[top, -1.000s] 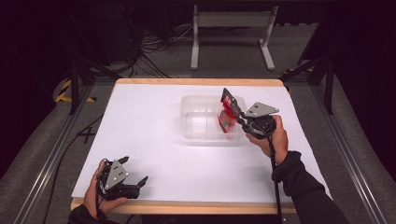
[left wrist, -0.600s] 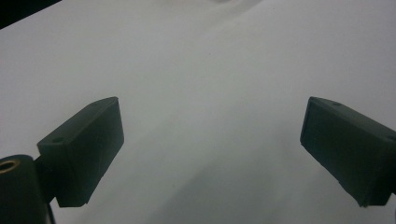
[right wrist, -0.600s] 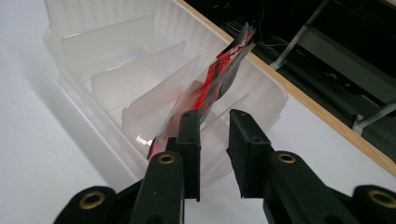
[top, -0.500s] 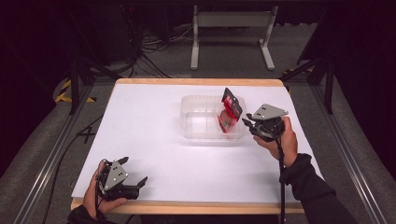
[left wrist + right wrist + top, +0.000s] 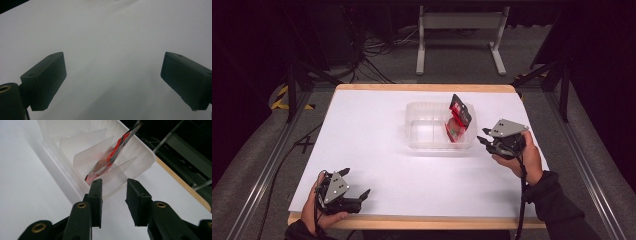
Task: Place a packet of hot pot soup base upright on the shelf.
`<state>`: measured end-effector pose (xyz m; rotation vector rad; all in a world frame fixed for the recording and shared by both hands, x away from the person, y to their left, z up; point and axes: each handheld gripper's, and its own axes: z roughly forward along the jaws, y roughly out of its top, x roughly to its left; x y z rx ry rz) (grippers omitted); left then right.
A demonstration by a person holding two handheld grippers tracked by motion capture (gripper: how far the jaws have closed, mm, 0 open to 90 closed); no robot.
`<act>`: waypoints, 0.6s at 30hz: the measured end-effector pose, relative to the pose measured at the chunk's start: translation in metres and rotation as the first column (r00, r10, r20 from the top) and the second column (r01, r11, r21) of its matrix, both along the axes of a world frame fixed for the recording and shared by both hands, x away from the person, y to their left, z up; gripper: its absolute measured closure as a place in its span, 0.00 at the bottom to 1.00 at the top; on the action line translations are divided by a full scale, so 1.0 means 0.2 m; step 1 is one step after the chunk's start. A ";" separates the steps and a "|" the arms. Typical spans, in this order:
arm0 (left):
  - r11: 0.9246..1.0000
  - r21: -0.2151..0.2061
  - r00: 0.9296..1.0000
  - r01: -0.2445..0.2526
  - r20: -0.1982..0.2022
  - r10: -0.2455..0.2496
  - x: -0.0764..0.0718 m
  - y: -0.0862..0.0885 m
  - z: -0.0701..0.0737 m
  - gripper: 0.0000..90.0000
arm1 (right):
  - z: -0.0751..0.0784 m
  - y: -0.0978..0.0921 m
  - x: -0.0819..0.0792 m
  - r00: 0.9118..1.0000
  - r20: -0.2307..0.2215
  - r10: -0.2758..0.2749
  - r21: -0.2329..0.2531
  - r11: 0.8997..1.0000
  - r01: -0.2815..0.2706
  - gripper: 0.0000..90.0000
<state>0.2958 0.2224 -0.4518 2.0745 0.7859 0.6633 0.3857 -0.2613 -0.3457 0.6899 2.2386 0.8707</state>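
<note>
At 7 o'clock on the table (image 5: 377, 130), the left gripper (image 5: 357, 196) rests with jaws spread wide and nothing between them, while at about 1 o'clock a clear tub (image 5: 424, 142) holds a red packet (image 5: 457, 124) leaning upright against its right wall, top corner above the rim. The packet looks light, thin and floppy, probably slick, best pinched at that raised corner. At 3 o'clock the right gripper (image 5: 486, 142) sits just beside the tub, jaws partly open and empty; the packet's print is unreadable and its foot blurs behind the tub's dividers (image 5: 100, 152).
</note>
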 end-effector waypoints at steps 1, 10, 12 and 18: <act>1.000 -0.001 1.000 0.002 -0.001 -0.002 0.00 0.00 0.00 0.08 | -0.01 0.00 -0.01 1.000 -0.001 0.003 -0.005 1.000 -0.003 0.70; 1.000 0.003 1.000 0.001 -0.006 0.000 0.00 0.00 0.00 0.08 | -0.07 -0.07 -0.06 1.000 -0.027 -0.003 -0.012 1.000 0.003 0.61; 1.000 0.004 1.000 0.002 -0.006 -0.002 0.00 0.00 0.00 0.08 | -0.09 -0.09 -0.07 1.000 -0.028 -0.006 -0.015 1.000 0.005 0.59; 1.000 -0.002 1.000 -0.004 -0.007 0.004 0.00 0.00 0.00 0.08 | -0.12 -0.15 -0.12 1.000 -0.021 0.014 -0.016 1.000 -0.014 0.59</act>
